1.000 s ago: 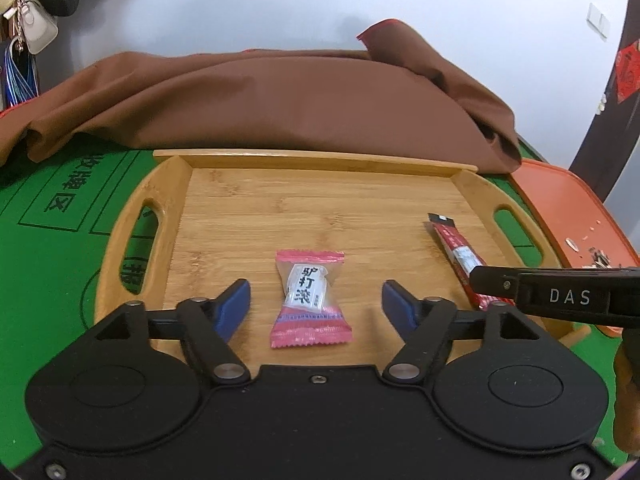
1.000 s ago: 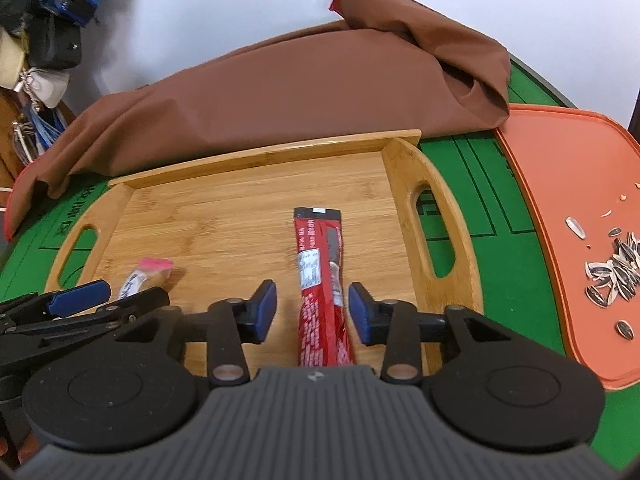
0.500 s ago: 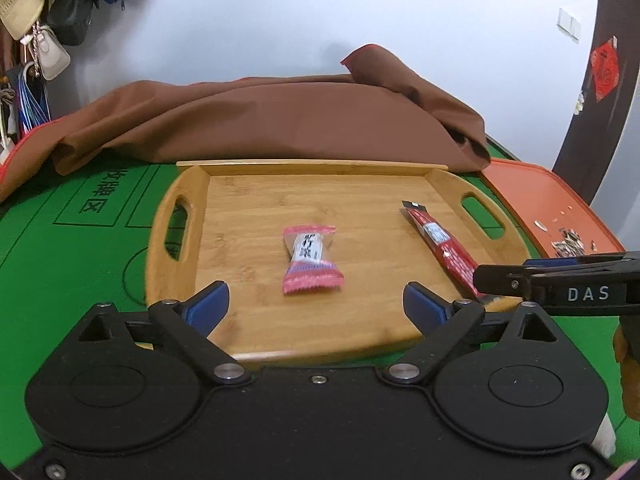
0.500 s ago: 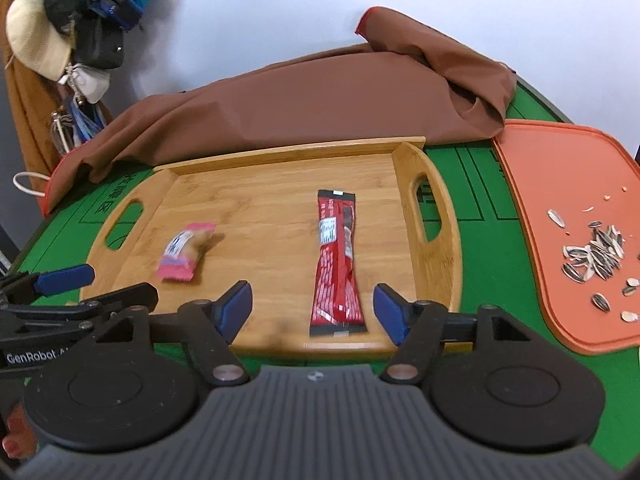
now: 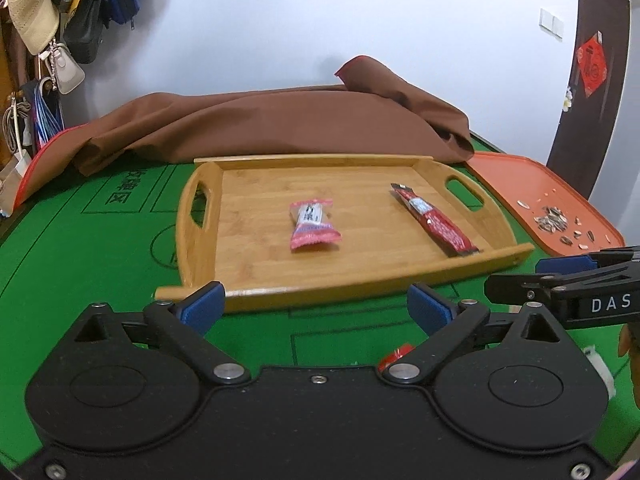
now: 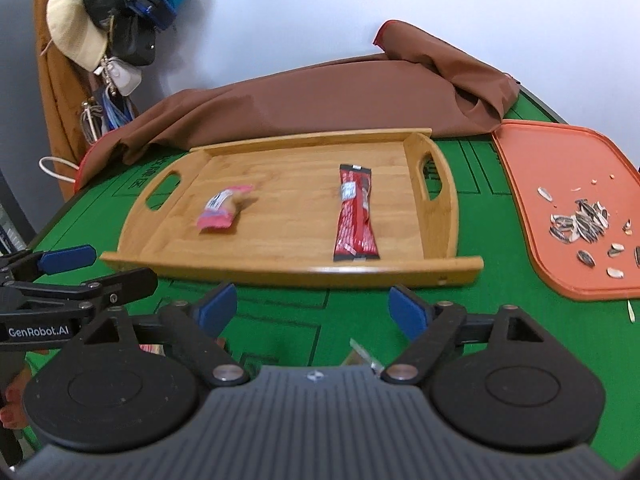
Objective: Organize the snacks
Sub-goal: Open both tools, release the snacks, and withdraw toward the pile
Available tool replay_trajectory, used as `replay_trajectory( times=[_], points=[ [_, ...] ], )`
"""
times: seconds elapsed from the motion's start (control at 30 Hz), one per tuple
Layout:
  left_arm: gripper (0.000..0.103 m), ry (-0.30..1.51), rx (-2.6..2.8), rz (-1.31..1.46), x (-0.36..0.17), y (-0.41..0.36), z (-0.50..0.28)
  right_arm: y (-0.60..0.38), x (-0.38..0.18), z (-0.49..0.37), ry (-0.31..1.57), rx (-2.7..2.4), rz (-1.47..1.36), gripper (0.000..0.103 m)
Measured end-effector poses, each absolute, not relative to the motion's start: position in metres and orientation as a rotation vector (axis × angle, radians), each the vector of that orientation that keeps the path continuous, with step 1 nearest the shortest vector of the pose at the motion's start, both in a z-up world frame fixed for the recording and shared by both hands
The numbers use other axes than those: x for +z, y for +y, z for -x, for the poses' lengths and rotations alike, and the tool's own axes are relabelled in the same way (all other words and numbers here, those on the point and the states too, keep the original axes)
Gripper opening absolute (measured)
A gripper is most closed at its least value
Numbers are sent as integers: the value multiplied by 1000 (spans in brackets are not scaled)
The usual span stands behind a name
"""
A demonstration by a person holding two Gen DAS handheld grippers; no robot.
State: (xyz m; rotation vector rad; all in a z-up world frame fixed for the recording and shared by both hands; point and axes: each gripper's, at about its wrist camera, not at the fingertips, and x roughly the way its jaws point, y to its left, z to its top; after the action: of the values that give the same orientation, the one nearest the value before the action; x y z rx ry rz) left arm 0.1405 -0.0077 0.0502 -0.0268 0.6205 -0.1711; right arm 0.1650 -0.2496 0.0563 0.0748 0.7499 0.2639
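Observation:
A bamboo tray [image 5: 248,292] [image 6: 280,276] lies on the green table. On it lie a pink wrapped candy [image 5: 313,227] [image 6: 224,212] at the middle left and a long red snack stick [image 5: 434,220] [image 6: 355,214] at the right. My left gripper [image 5: 316,306] is open and empty, in front of the tray's near edge. My right gripper [image 6: 312,306] is open and empty, also in front of the tray. Each gripper shows at the side of the other's view. More wrappers peek out under the grippers: a red one [image 5: 394,354] and a silvery one [image 6: 362,354].
A brown cloth [image 5: 280,120] [image 6: 340,92] is heaped behind the tray. An orange board [image 5: 532,196] [image 6: 560,184] with sunflower seeds [image 6: 580,220] lies to the right. Bags and hats [image 6: 112,20] hang at the far left.
Both grippers have opened wide and pulled back from the tray, leaving the candy and the red stick lying on it.

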Motion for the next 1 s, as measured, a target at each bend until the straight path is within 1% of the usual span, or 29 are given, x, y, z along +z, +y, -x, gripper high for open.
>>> replay_trajectory(
  times=[0.17, 0.23, 0.67, 1.0],
  points=[
    [98, 623, -172, 30, 44, -5, -121, -248, 50, -145, 751, 280, -65, 90],
    [98, 618, -169, 21, 41, -5, -113, -247, 48, -136, 742, 276, -48, 91],
    [99, 609, -136, 22, 27, 10, -66, -250, 41, -88, 722, 267, 14, 91],
    [99, 621, -113, 42, 23, 23, -36, -252, 46, -63, 683, 264, 52, 91]
  ],
)
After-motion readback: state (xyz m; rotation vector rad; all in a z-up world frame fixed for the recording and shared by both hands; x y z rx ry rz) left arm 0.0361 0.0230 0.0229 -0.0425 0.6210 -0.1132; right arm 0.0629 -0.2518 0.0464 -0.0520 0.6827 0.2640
